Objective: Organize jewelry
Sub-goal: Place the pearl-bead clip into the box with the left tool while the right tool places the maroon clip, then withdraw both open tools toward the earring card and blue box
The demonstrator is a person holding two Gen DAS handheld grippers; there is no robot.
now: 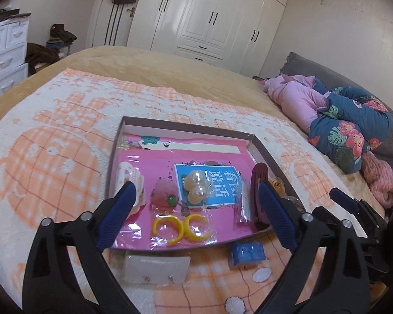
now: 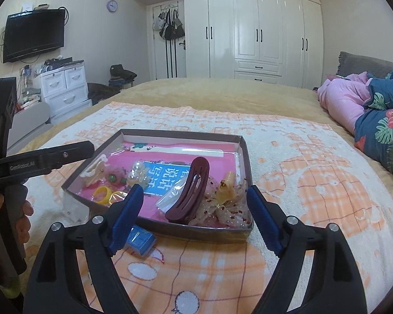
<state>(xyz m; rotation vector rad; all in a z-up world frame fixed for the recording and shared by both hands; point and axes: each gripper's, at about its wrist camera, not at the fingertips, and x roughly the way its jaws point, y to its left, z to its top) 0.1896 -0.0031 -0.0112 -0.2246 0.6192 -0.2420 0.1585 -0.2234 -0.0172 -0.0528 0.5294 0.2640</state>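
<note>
A shallow cardboard box (image 1: 188, 127) (image 2: 245, 154) with a pink lining sits on the bed. In it lie pearl earrings (image 1: 195, 187), yellow hoop earrings (image 1: 180, 226), a pink fuzzy piece (image 1: 163, 192), a white hair claw (image 1: 129, 175), a maroon hair clip (image 2: 190, 192) and a dotted bow (image 2: 222, 208). Outside its near edge lie a clear earring card (image 1: 157, 268) and a small blue box (image 1: 247, 253) (image 2: 140, 239). My left gripper (image 1: 196, 201) is open and empty over the box's near half. My right gripper (image 2: 195, 206) is open and empty at the box's near edge.
The box rests on an orange-and-white blanket (image 2: 314, 183) over a tan bedspread. Pink and floral bedding (image 2: 366, 110) is piled at the right. White wardrobes (image 2: 251, 26) stand behind, white drawers (image 2: 65, 89) at the left.
</note>
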